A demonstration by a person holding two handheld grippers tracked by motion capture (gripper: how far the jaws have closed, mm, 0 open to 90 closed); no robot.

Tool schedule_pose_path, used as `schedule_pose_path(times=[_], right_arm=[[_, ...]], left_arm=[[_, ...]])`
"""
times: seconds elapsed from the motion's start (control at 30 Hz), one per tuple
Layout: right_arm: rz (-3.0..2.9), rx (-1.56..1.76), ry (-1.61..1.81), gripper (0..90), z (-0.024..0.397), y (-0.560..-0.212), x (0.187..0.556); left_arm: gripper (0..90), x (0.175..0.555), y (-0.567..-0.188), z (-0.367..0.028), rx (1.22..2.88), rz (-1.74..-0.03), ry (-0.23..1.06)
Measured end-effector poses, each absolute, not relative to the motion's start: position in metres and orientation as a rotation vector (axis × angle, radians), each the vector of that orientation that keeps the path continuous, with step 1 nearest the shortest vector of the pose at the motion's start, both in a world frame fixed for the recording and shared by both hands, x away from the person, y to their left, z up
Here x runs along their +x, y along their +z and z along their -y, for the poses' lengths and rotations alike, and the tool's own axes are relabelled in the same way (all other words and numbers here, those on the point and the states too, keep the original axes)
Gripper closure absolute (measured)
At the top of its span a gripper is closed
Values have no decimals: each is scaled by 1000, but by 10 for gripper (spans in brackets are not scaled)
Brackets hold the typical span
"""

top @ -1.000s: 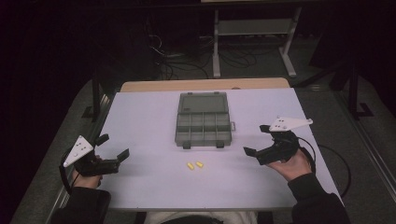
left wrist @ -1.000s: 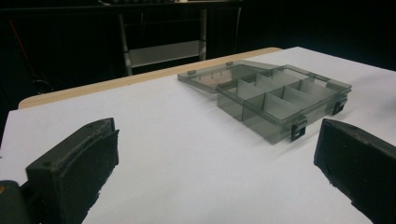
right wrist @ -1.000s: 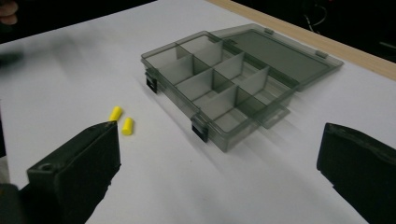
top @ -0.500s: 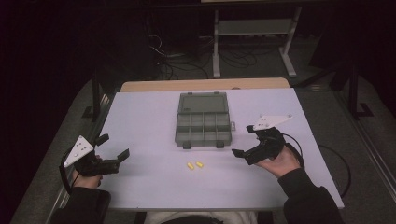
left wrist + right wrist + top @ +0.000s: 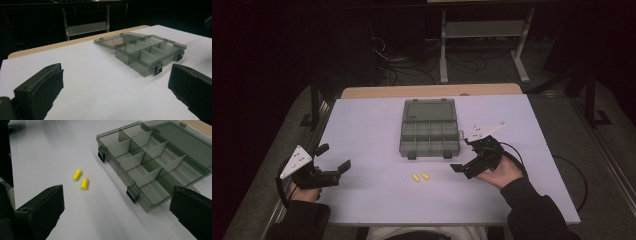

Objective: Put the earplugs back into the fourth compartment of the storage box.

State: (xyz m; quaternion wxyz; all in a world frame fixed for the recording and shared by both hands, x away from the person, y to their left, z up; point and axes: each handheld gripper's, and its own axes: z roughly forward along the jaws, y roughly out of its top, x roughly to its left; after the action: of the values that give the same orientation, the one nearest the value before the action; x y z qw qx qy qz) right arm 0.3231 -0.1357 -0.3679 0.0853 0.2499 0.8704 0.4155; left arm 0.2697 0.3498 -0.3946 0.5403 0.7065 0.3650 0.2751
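a: what's changing?
b: the right gripper (image 5: 465,157), jaws spread, is sliding in toward the two small yellow foam earplugs (image 5: 421,177) lying on the white surface (image 5: 367,125) before the open smoky plastic compartment box (image 5: 429,126).
a: the left gripper (image 5: 333,160)?
b: spread too, staying idle.

Two yellow earplugs (image 5: 81,179) beside open organizer box (image 5: 155,167)

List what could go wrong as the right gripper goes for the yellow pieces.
1. The two yellow pieces lie close together, nearly touching; the right gripper, jaws wide open, may catch both or knock one aside.
2. They look small and rounded, so a squeeze could make one roll or pop out across the smooth table.
3. The organizer box sits close by with its lid laid open; a careless sweep could bump its front latches and shift it.
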Motion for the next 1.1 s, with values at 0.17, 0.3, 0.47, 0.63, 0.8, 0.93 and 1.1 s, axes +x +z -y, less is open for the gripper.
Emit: schedule_pose_path(times=[0.17, 0.3, 0.47, 0.63, 0.8, 0.93, 1.1], right_arm=[[-2624, 723, 1222, 0, 128, -368, 325], [-2669, 694, 1190, 0, 116, -371, 327], [-2711, 656, 1170, 0, 102, -373, 328], [-2743, 622, 1164, 0, 88, -376, 329], [-2780, 586, 1137, 0, 76, -381, 329], [-2803, 564, 1121, 0, 67, -384, 329], [-2823, 540, 1111, 0, 59, -387, 329]], left_arm=[[0, 270, -395, -349, 1682, -866, 651], [0, 270, -395, -349, 1684, -864, 650], [0, 270, -395, -349, 1684, -864, 651], [0, 270, -395, -349, 1684, -862, 651], [0, 270, -395, -349, 1681, -862, 649], [0, 270, -395, -349, 1684, -861, 649], [0, 270, -395, -349, 1685, -861, 646]])
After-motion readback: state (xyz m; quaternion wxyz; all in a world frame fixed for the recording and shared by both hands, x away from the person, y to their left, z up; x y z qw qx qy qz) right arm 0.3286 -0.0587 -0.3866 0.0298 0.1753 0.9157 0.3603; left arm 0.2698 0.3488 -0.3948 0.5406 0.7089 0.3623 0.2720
